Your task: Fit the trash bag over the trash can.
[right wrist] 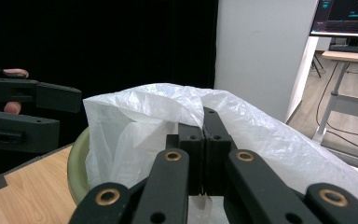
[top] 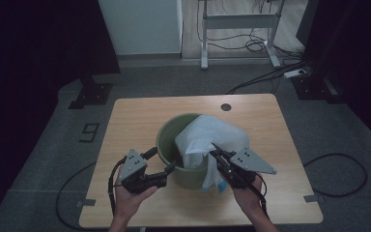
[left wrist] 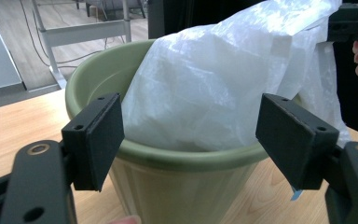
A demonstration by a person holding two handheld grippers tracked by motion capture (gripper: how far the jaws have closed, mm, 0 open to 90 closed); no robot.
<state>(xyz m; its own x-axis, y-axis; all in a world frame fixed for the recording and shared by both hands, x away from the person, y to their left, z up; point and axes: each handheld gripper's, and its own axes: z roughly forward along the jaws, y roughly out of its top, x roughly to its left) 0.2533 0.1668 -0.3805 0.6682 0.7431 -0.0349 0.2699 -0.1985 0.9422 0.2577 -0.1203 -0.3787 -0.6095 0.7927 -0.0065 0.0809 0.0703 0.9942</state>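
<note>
Right gripper has its jaws pinched together on the bag's edge, holding the film up above the bin; the clamp on plastic shows close up in the right gripper view. Left gripper has its jaws spread wide, holding nothing, just beside the bin's near-left rim; in the left gripper view both pads straddle rim and bag without touching. Bag lies straight ahead of the left gripper, partly in the bin and draped over its right side. Left gripper is nearer the free edge, so it probably grabs next to stretch the bag over the rim. Bin stands mid-table, upright. Room: dim, grey floor, cables, desk frame behind.
</note>
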